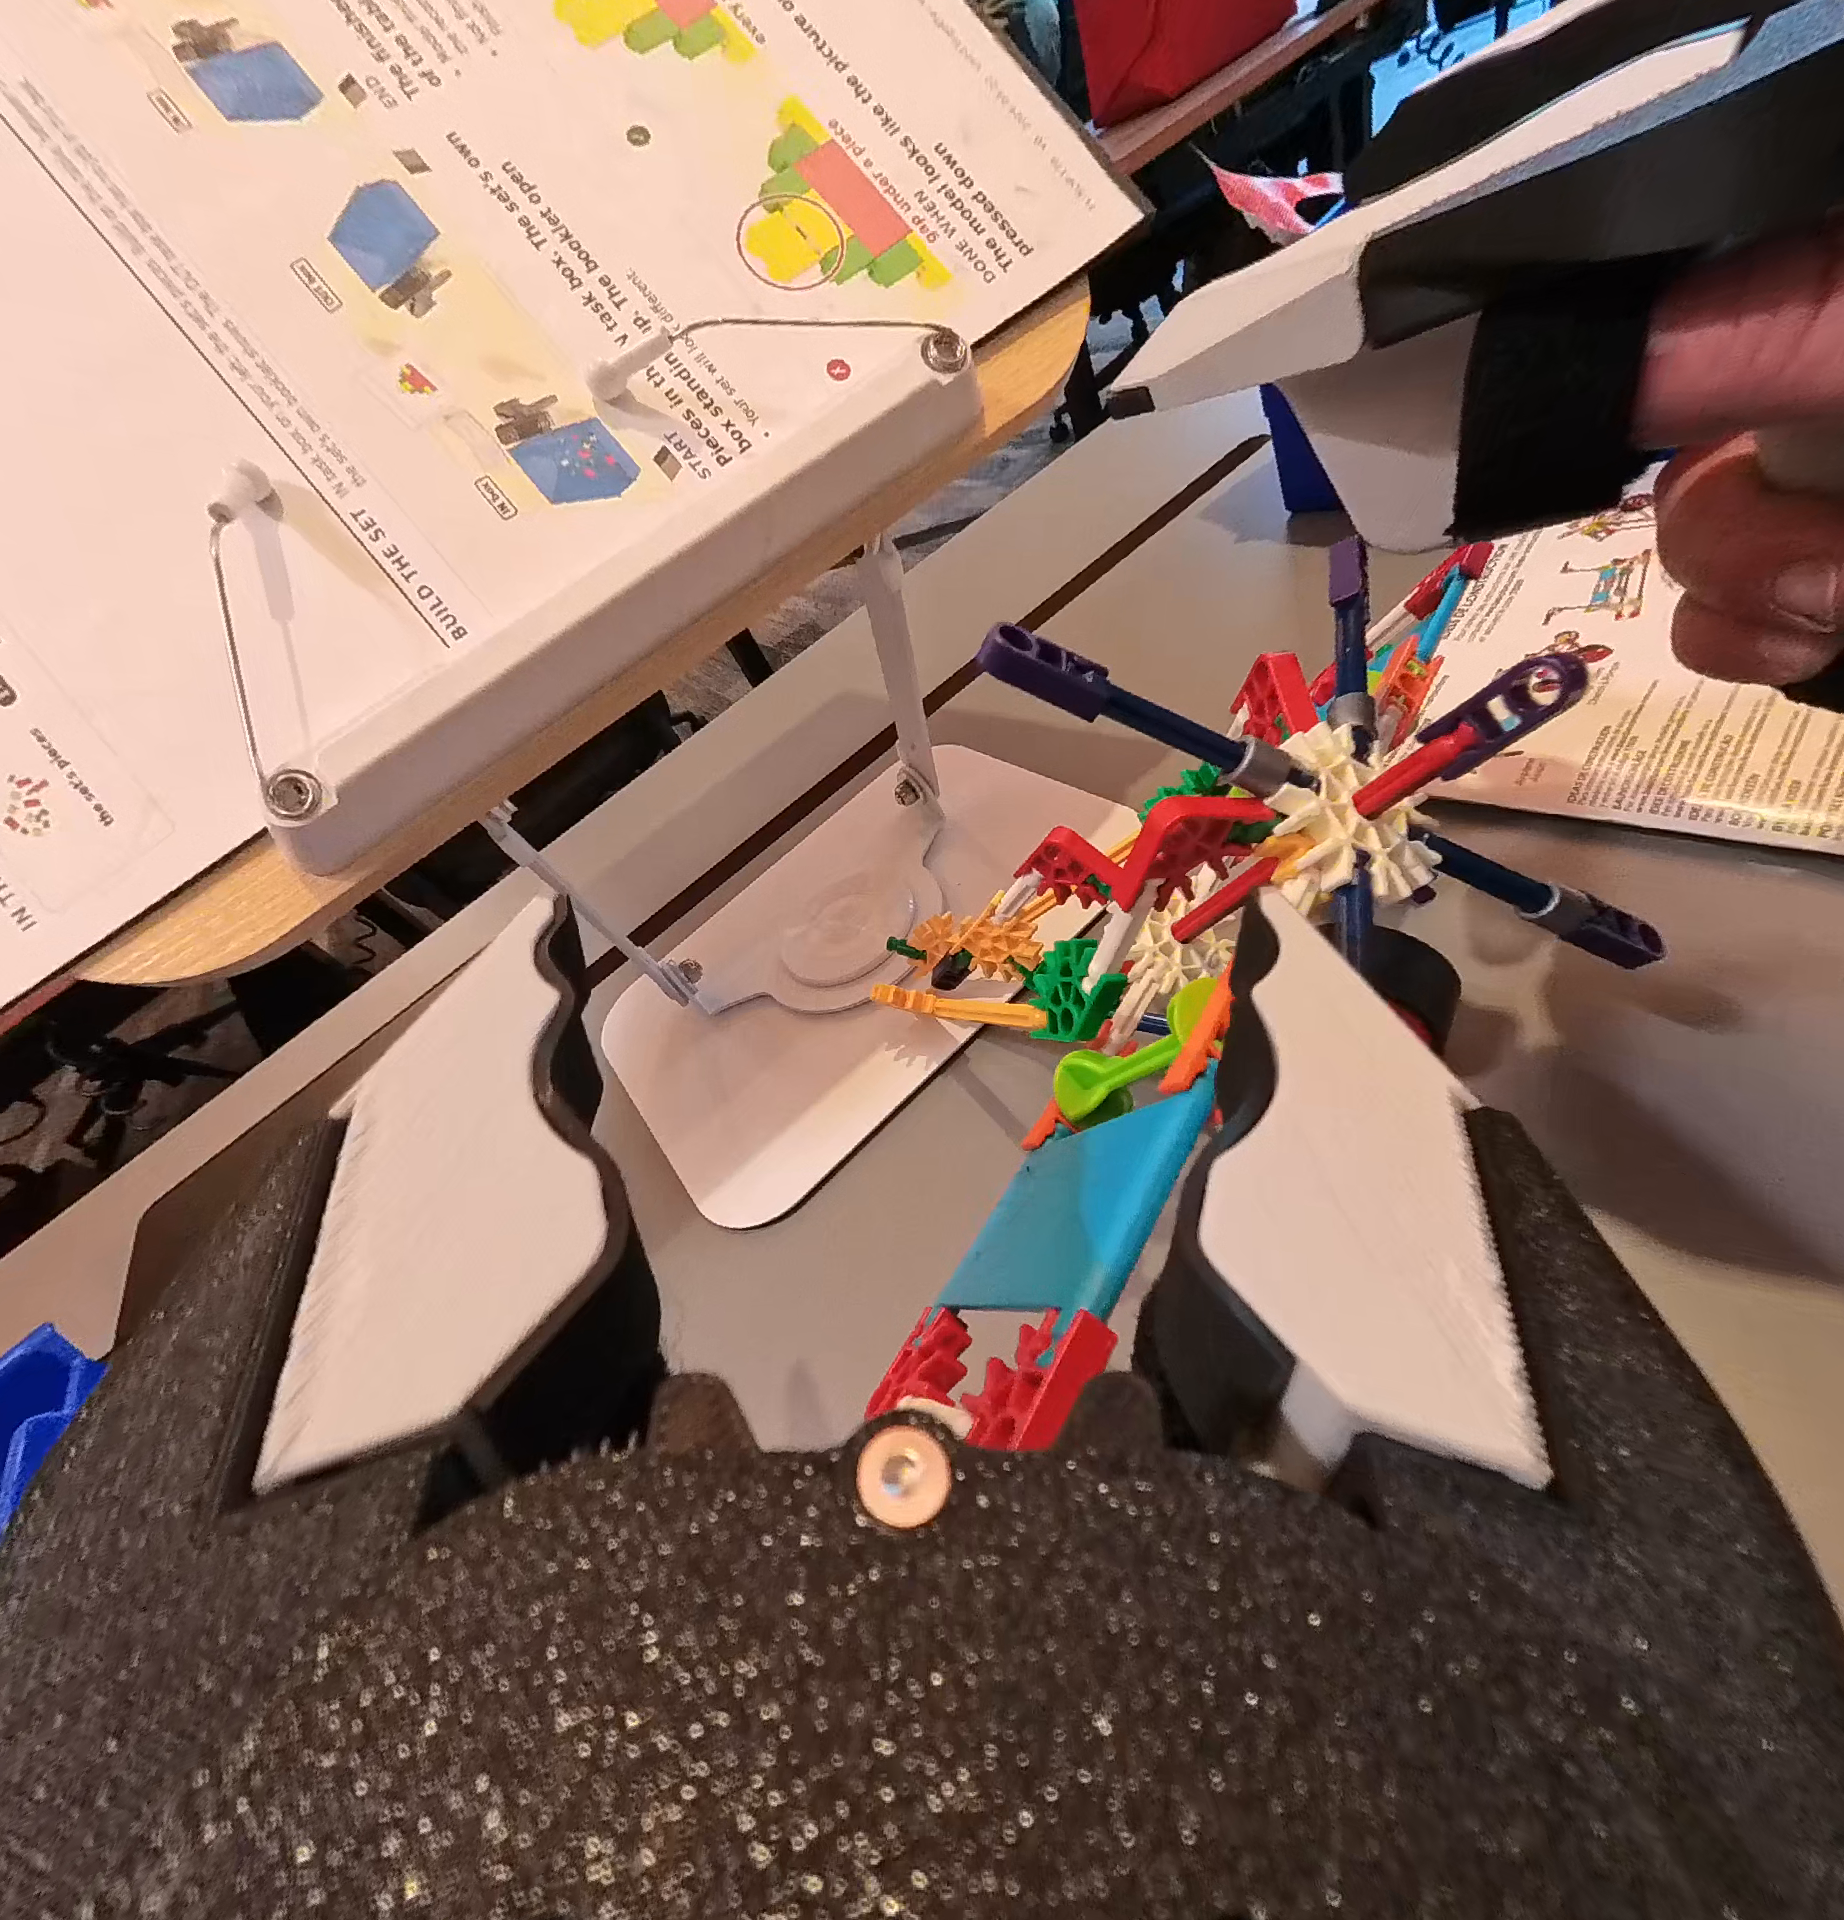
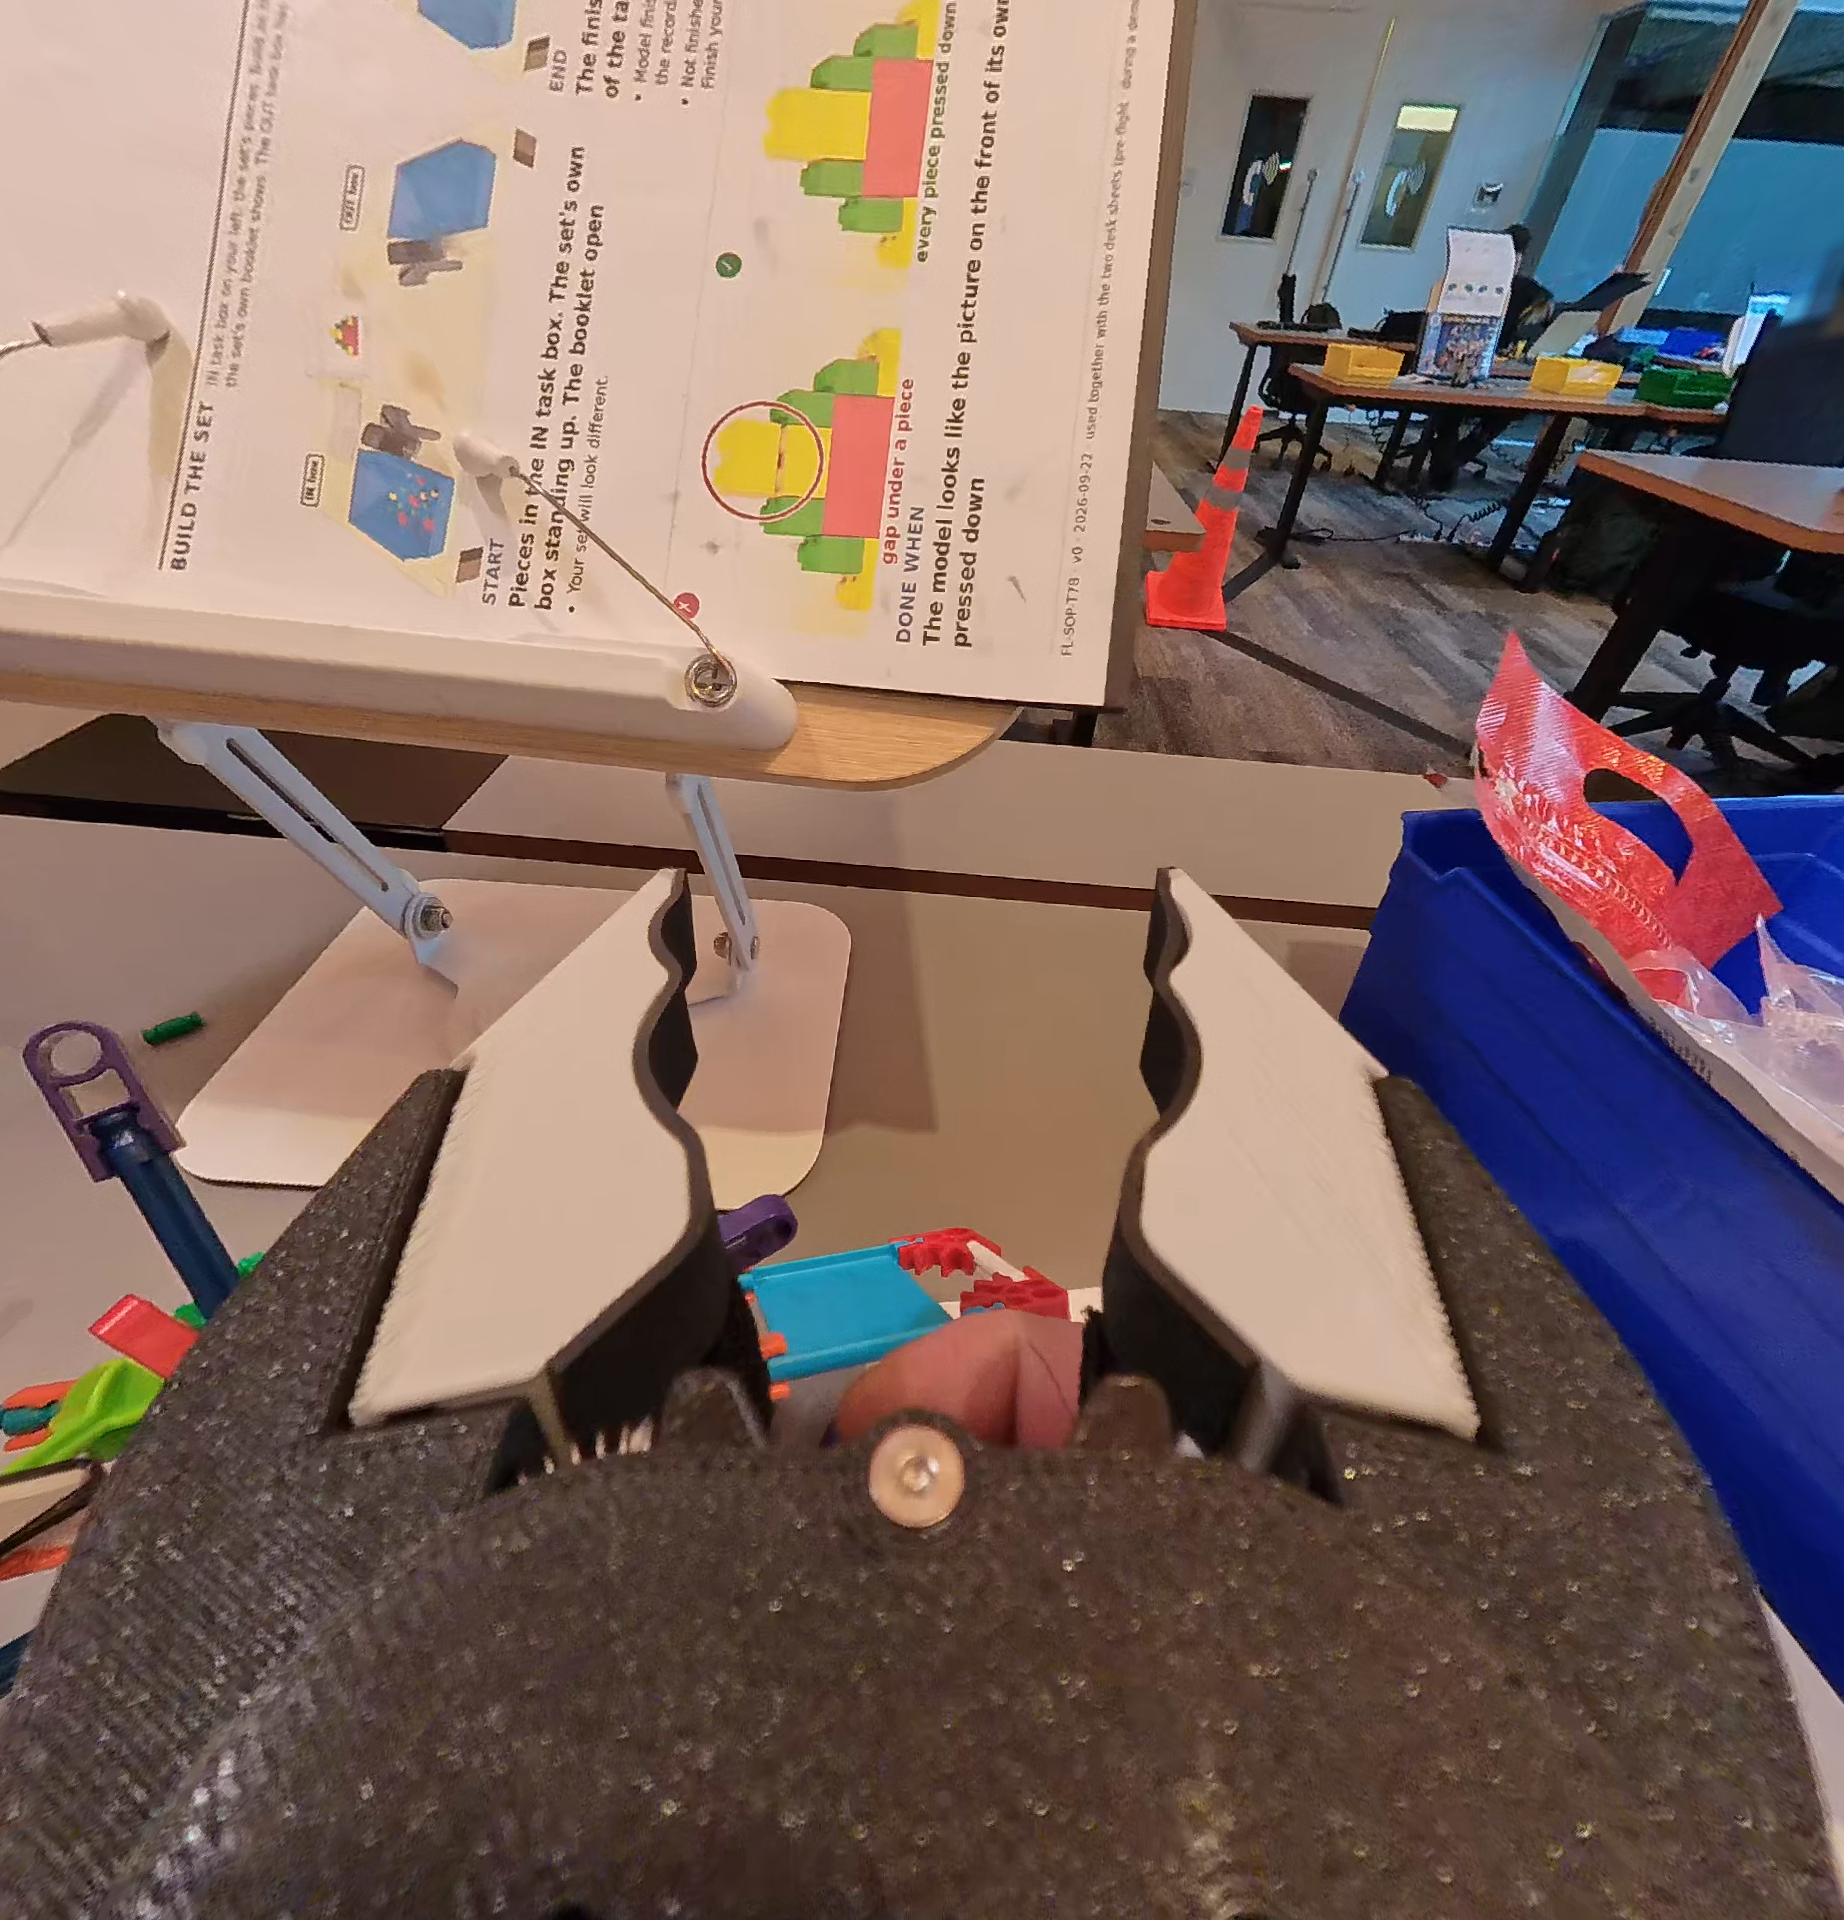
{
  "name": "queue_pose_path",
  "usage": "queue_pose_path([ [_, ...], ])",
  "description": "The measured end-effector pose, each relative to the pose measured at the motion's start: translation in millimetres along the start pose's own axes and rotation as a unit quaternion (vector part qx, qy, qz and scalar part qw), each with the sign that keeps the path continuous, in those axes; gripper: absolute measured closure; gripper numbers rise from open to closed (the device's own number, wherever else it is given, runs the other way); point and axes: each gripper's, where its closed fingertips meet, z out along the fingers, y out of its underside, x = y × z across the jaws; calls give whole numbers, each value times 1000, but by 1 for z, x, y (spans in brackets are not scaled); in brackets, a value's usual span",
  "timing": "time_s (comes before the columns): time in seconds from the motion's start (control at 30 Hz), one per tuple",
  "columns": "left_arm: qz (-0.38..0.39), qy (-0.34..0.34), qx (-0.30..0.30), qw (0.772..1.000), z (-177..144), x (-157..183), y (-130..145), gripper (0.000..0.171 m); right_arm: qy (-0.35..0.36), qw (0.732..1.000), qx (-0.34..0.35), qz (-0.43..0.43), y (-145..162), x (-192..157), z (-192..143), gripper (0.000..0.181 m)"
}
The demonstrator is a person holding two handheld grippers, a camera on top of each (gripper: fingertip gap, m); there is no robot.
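Well, left tongs (image 1: 902,997) gape — toy model (image 1: 1188,904) against one finger.

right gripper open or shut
Open. The right gripper shows a wide gap between its two white fingers, with bare table between them and nothing clamped.

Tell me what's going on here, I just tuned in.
A person is working two handheld grippers over a colourful rod-and-connector toy model on a grey table. The left gripper is open, its fingers straddling the model's blue panel end. The right gripper is open too, holding nothing, hovering above the model between a tilted document stand and a blue bin.
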Motion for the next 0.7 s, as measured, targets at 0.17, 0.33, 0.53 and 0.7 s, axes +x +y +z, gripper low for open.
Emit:
queue_pose_path([
  [0.17,-2,-5,-4,1000,2,-2,3,51,0,1000,2,-6,0,-3,0,93],
  [0.33,-4,-8,-7,1000,1,-6,4,51,-1,1000,5,-12,-2,-4,-2,93],
  [0.53,-4,-12,-10,1000,0,-9,5,51,0,1000,5,-15,-2,-4,-3,93],
  [0.7,-6,-17,-14,1000,1,-12,7,51,0,1000,5,-17,-2,-5,-1,93],
])
